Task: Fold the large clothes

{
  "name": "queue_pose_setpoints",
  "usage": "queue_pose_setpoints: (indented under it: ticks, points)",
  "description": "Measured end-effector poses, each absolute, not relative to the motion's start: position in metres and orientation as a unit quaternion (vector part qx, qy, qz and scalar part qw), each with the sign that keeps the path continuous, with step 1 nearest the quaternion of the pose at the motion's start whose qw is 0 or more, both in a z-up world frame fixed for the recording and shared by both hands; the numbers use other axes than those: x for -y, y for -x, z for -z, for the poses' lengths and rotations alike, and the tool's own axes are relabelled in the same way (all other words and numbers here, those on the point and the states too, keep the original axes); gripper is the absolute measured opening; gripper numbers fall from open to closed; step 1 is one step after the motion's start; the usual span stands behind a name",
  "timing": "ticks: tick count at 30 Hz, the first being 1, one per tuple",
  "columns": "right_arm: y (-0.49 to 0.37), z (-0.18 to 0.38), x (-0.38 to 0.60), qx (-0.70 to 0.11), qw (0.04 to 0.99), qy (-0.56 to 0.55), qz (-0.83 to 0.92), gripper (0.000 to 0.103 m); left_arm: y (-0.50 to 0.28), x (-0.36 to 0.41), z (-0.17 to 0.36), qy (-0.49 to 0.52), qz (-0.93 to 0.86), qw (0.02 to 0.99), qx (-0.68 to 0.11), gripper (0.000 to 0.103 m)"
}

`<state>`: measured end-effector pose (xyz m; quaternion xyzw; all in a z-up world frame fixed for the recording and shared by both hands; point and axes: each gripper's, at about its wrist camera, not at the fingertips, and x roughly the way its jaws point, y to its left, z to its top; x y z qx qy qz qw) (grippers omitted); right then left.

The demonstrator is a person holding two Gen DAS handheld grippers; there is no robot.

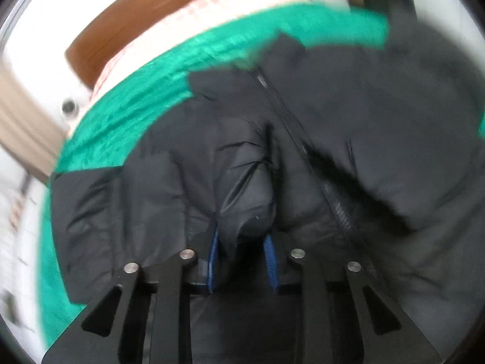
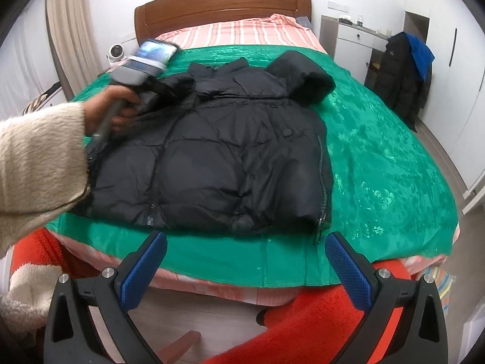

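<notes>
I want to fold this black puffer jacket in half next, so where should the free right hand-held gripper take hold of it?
Judging by its pose, take the bottom right hem corner of the black puffer jacket, coming in low from the near bed edge. That corner lies flat on the green bedspread, nearest the open right hand-held gripper; the left hand-held gripper already pinches fabric.

A home bedroom: a bed [image 2: 394, 157] with wooden headboard [image 2: 222, 7], green cover and striped sheet, curtains [image 2: 71, 33] far left, coats [image 2: 404, 72] hanging far right.
</notes>
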<state>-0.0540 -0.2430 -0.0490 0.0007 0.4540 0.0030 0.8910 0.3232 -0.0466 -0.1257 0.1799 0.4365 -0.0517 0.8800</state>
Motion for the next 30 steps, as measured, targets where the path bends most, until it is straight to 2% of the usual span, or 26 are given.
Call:
queue_pose_setpoints:
  ticks: [2,6,10,13,15,19,22,23,24,25,26,30]
  points:
    - [0.051,0.051,0.246,-0.453,0.892,-0.006,0.000,0.103,-0.309,0.007,0.090,-0.130,0.046,0.899,-0.416,0.024]
    - [0.045,0.051,0.242,-0.449,0.893,-0.008,-0.005,0.103,-0.261,-0.120,0.015,-0.010,-0.011,0.929,-0.370,0.021]
    - [0.041,0.056,0.228,-0.451,0.892,-0.001,-0.020,0.103,-0.210,-0.255,-0.008,0.078,-0.127,0.930,-0.337,0.016]
    - [0.039,0.056,0.212,-0.451,0.892,0.016,-0.037,0.103,-0.174,-0.347,0.018,0.142,-0.229,0.899,-0.344,0.012]
    - [0.037,0.054,0.205,-0.447,0.893,0.028,-0.047,0.103,-0.154,-0.400,0.061,0.193,-0.281,0.864,-0.371,0.011]
    - [0.020,0.043,0.203,-0.438,0.896,0.031,-0.073,0.103,-0.139,-0.432,0.138,0.237,-0.298,0.816,-0.435,0.013]
    - [-0.014,0.025,0.210,-0.402,0.910,0.042,-0.093,0.103,-0.129,-0.422,0.167,0.239,-0.330,0.792,-0.454,0.041]
    - [-0.032,0.019,0.209,-0.381,0.917,0.059,-0.106,0.103,-0.123,-0.417,0.166,0.230,-0.348,0.791,-0.447,0.065]
    - [-0.050,0.017,0.206,-0.370,0.918,0.081,-0.116,0.103,-0.114,-0.406,0.161,0.217,-0.364,0.796,-0.432,0.077]
    - [-0.079,0.018,0.198,-0.364,0.916,0.114,-0.127,0.103,-0.113,-0.399,0.158,0.213,-0.367,0.801,-0.422,0.093]
    - [-0.101,0.021,0.192,-0.363,0.912,0.133,-0.139,0.103,-0.103,-0.390,0.152,0.209,-0.366,0.812,-0.404,0.096]
    - [-0.194,0.062,0.151,-0.370,0.884,0.229,-0.171,0.103,-0.069,-0.346,0.138,0.170,-0.347,0.847,-0.365,0.098]
